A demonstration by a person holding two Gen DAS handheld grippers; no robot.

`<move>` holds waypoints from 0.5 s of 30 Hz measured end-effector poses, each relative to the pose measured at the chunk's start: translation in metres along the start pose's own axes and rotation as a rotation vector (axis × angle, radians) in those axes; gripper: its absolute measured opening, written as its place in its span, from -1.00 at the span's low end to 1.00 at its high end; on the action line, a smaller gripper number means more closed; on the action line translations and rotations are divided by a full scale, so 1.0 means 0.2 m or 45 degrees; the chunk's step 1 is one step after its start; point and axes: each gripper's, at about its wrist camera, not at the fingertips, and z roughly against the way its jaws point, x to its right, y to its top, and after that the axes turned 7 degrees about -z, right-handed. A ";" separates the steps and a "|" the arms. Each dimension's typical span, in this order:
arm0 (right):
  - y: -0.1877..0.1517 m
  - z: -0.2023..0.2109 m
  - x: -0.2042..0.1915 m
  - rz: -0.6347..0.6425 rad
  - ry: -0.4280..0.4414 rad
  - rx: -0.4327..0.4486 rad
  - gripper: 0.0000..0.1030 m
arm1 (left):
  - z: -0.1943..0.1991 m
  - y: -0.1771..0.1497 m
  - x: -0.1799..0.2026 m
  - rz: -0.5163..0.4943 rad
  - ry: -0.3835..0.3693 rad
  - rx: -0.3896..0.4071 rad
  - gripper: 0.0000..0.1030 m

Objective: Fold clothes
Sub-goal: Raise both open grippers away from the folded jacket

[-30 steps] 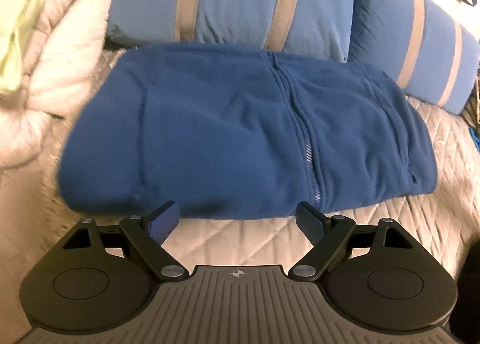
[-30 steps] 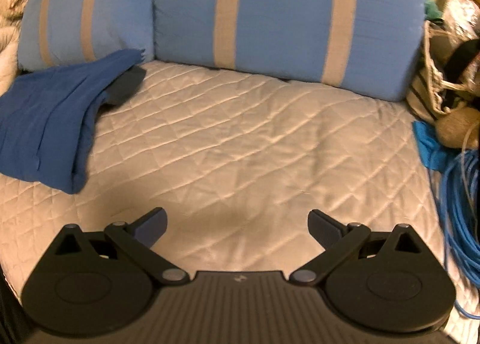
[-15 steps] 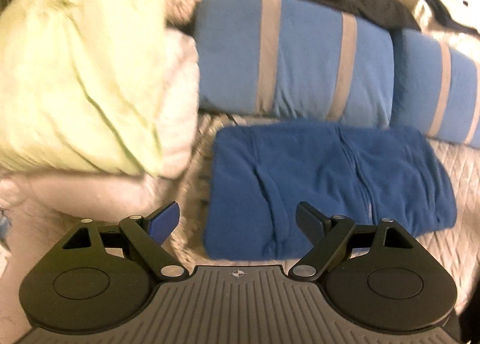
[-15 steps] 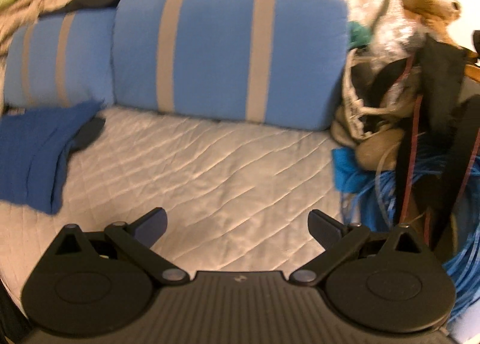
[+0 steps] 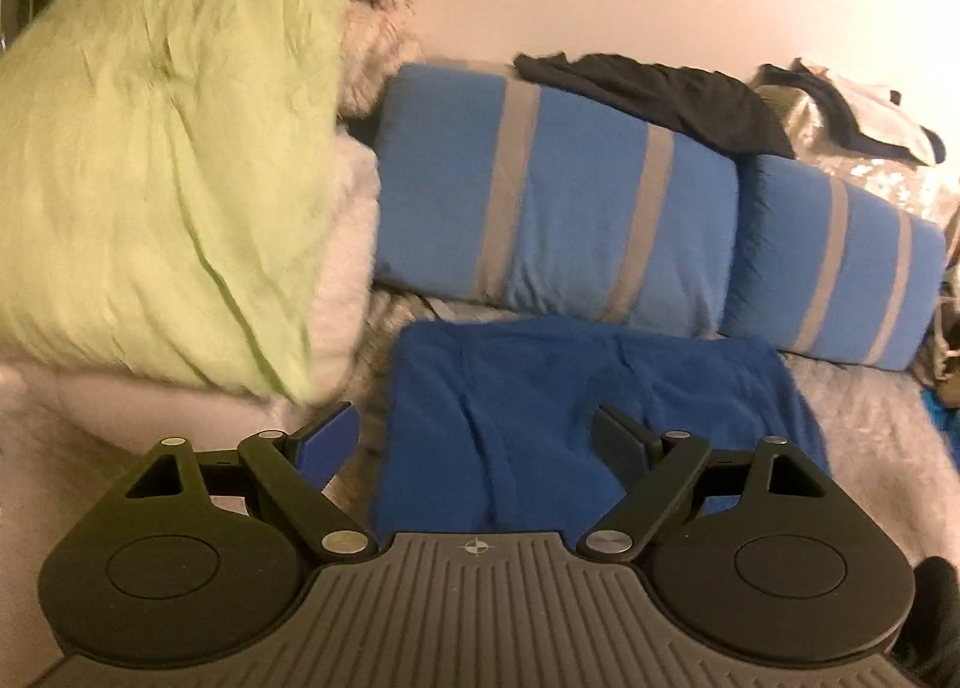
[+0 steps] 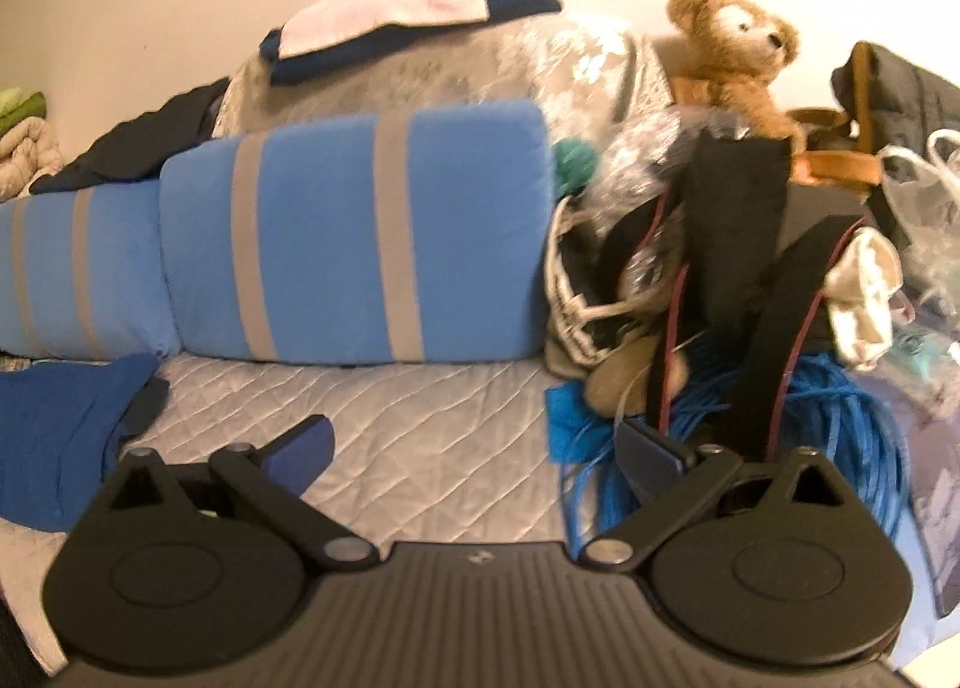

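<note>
The bed carries the folded blue fleece, lying flat below the striped pillows. Both the left claw and right claw are spread, empty. A careless pass could rumple the fold.

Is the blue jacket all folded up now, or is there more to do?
The blue jacket looks done: it lies folded flat on the quilt. Nothing is in hand: the left gripper and right gripper are both open and empty. Maybe left: the dark clothes draped over the striped pillows.
</note>
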 end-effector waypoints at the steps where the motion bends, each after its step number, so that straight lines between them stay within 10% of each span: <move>1: 0.00 0.02 0.02 0.011 -0.007 0.011 1.00 | -0.01 -0.02 0.02 -0.009 -0.012 -0.006 0.66; 15: -0.38 -0.06 0.14 0.186 0.058 -0.244 1.00 | -0.33 -0.49 0.13 -0.059 -0.199 -0.252 0.66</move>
